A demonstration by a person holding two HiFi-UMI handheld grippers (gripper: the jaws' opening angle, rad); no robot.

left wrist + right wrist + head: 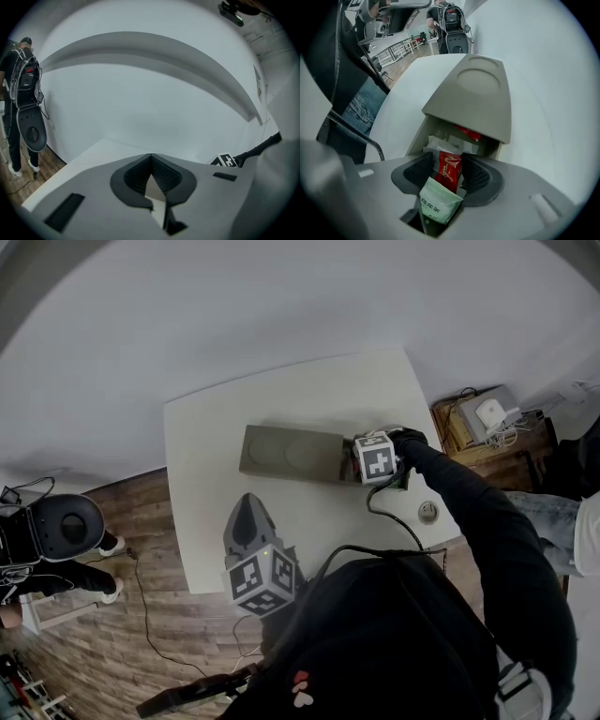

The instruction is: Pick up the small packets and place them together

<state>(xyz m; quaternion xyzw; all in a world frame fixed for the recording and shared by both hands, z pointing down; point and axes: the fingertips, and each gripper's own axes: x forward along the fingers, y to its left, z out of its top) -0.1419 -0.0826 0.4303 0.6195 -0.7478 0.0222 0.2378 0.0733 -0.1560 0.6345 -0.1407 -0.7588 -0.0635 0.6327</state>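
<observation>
A long grey box (291, 454) lies on the white table (206, 521); its lid (473, 93) is slid back over an end compartment. Inside lie a red packet (468, 133) and white packets (440, 143). My right gripper (449, 161) hangs over that compartment, seen at the box's right end (361, 465). Its jaws stand wide, with a red packet (450, 171) and a pale green packet (436, 204) loose between them; the pads do not visibly press. My left gripper (151, 157) hovers at the table's near edge (247, 501), tips together, empty.
A round socket (427, 513) sits in the table near its right corner. A wooden cabinet (483, 418) with white devices and cables stands to the right. A person with a backpack (21, 93) stands off the table's left on the wooden floor.
</observation>
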